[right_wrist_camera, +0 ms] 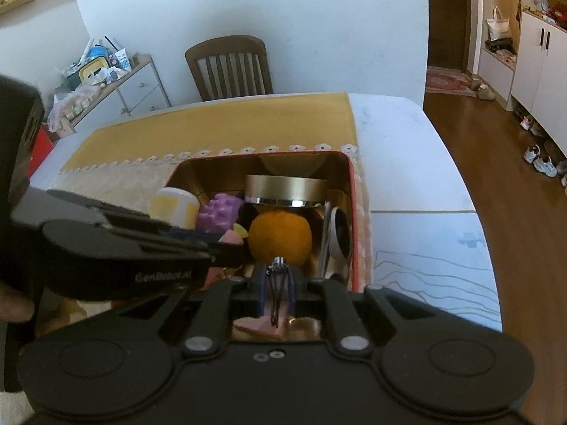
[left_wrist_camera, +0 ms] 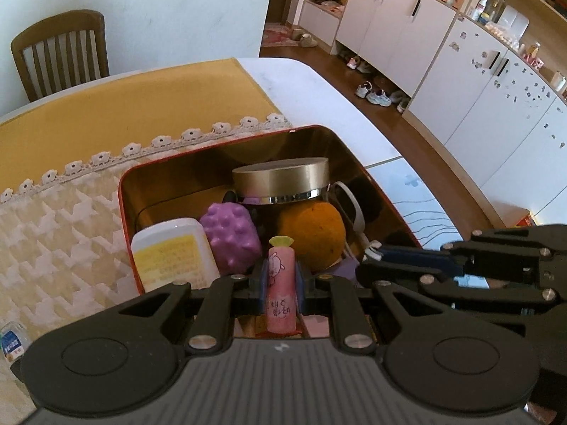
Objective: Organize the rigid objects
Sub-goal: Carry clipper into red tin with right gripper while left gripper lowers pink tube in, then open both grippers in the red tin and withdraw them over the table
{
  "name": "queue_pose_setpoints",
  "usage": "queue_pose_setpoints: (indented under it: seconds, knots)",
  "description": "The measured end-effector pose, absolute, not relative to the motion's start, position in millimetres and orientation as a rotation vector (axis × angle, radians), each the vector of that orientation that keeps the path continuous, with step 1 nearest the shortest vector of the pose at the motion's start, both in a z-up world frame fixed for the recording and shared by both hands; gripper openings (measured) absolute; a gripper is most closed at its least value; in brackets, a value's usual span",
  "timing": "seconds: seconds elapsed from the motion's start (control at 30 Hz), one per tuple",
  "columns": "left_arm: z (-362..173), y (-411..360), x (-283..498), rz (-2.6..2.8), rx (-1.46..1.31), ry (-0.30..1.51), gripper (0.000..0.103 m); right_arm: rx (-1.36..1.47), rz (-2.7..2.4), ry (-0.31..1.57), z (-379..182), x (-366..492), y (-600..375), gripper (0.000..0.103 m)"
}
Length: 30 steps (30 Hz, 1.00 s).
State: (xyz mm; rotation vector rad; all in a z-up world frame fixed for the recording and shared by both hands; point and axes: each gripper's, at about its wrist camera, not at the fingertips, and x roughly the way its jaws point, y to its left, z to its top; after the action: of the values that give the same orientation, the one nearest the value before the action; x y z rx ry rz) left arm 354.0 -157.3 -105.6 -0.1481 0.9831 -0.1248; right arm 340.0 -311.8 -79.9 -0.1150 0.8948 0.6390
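A red tin box [left_wrist_camera: 124,191] [right_wrist_camera: 358,212] with a gold inside stands on the table. It holds a gold-lidded jar [left_wrist_camera: 281,180] [right_wrist_camera: 285,189], an orange [left_wrist_camera: 312,235] [right_wrist_camera: 280,237], a purple knobbly ball [left_wrist_camera: 230,235] [right_wrist_camera: 218,214] and a white bottle with a yellow label [left_wrist_camera: 173,251] [right_wrist_camera: 173,207]. My left gripper [left_wrist_camera: 281,281] is shut on a pink tube with a yellow cap [left_wrist_camera: 281,283], held over the box's near side. My right gripper [right_wrist_camera: 277,295] is shut on a black hair clip [right_wrist_camera: 277,294], also over the near side.
A yellow and cream cloth with lace trim [left_wrist_camera: 106,124] [right_wrist_camera: 230,124] covers the table under the box. A wooden chair [left_wrist_camera: 62,53] [right_wrist_camera: 230,67] stands behind the table. A small bottle [left_wrist_camera: 12,341] lies at the left. White cabinets [left_wrist_camera: 478,88] and shoes line the right.
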Motion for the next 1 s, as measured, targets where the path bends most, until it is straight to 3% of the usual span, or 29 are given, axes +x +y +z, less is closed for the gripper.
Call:
queue_pose_setpoints:
  seconds: [0.3,0.53,1.0]
  knots:
    - [-109,-160,353,-0.116,-0.130,0.986,0.015,-0.109,0.623,0.947,-90,350,-308,0.010]
    - [-107,-159,349,-0.108,-0.125,0.979,0.015,-0.096,0.619,0.955,-85,349,-309,0.020]
    - [-76,-155,316,-0.168,-0.118,0.888,0.016,-0.074,0.579,0.899,-61,325,-318,0.029]
